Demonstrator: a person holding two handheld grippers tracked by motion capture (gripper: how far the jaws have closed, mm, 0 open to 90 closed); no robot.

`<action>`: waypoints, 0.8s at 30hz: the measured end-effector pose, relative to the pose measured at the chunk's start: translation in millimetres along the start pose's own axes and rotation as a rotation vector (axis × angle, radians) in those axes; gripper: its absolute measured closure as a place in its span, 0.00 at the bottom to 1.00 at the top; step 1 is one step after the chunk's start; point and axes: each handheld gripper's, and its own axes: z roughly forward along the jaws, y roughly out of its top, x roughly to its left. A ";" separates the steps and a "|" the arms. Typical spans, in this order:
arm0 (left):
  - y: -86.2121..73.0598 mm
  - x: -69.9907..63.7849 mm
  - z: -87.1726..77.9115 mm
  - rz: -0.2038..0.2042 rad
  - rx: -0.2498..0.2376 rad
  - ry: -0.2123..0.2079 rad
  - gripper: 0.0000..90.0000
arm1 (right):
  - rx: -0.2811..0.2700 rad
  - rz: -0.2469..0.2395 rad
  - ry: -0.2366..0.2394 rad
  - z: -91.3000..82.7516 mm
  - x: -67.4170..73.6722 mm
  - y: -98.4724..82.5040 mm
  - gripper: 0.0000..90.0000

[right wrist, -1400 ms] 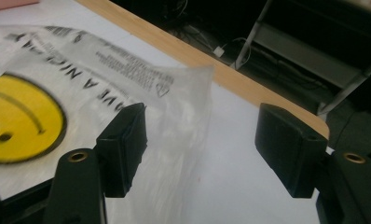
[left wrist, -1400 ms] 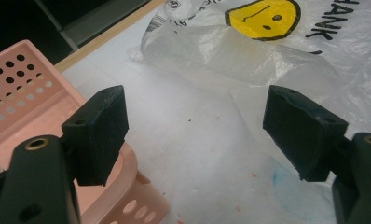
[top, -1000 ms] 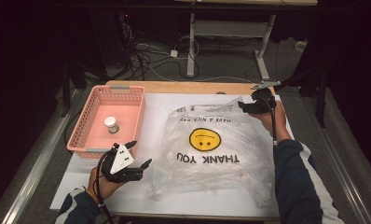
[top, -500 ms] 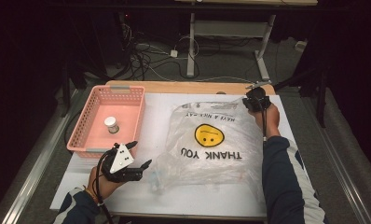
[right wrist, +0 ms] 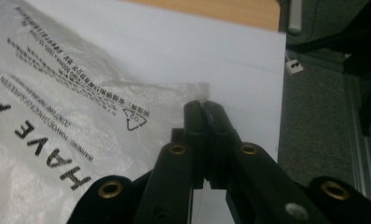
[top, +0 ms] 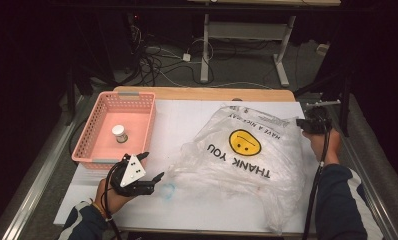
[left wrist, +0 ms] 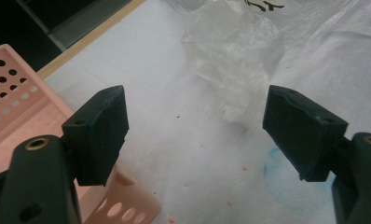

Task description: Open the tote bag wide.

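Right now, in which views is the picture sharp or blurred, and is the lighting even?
High view: the table is lit, the room behind is nearly black; the plastic bag shows mild glare. Left gripper view: the near jaws are soft, the bag's corner slightly blurred. Right gripper view: the bag's print is readable, the jaws dark.

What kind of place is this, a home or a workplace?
Probably a lab or workshop set up for recording, not a home: a work table covered with white paper, loose cables on the dark floor behind it, and metal frame stands.
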 end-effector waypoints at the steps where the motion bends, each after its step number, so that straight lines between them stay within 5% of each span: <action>1: 0.8 -1.2 0.9 0.006 0.004 -0.002 0.24 | 0.000 0.000 0.000 0.0 0.0 0.0 1.00; 2: 1.4 -2.1 1.7 0.008 0.006 -0.007 0.24 | -0.006 0.002 0.037 -3.4 2.6 -11.8 1.00; 6: 3.6 -7.9 7.0 0.020 0.016 -0.030 0.24 | -0.009 -0.020 0.051 -4.6 13.0 -21.8 0.97; 11: 5.4 -13.0 16.0 0.038 0.038 -0.049 0.24 | -0.072 -0.039 0.034 -17.1 27.8 -31.5 0.74; 14: 5.7 -13.2 21.7 0.037 0.055 -0.054 0.24 | -0.141 -0.074 0.041 -40.2 37.4 -37.5 0.64; 20: 4.9 -11.8 32.1 0.040 0.098 -0.051 0.24 | -0.256 -0.187 0.165 -112.9 76.5 -65.1 0.45; 24: 3.9 -10.3 36.0 0.029 0.117 -0.052 0.24 | -0.249 -0.249 0.250 -130.7 101.2 -85.0 0.41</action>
